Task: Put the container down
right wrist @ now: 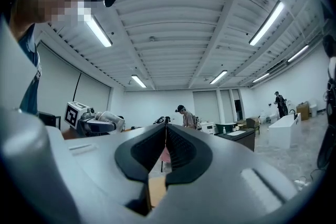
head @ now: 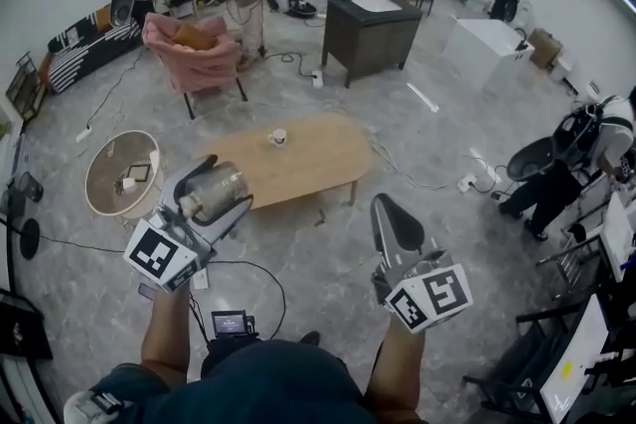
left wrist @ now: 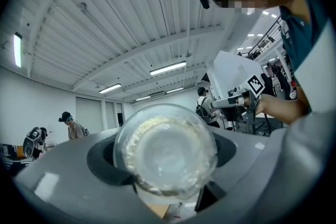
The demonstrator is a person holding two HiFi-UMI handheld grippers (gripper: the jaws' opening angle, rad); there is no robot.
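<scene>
The left gripper (head: pixel 216 195) is holding a clear container (head: pixel 219 186) on its side in the air, fingers clamped on it, by the oval wooden counter (head: pixel 308 164). Its own view is showing the container's round end. The right gripper (right wrist: pixel 166 136) view is showing its fingers pressed together, empty.

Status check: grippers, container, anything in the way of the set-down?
Left gripper clamped on clear container, not yet down. Right gripper shut, empty. Wooden table ahead, only a small cup on it.
</scene>
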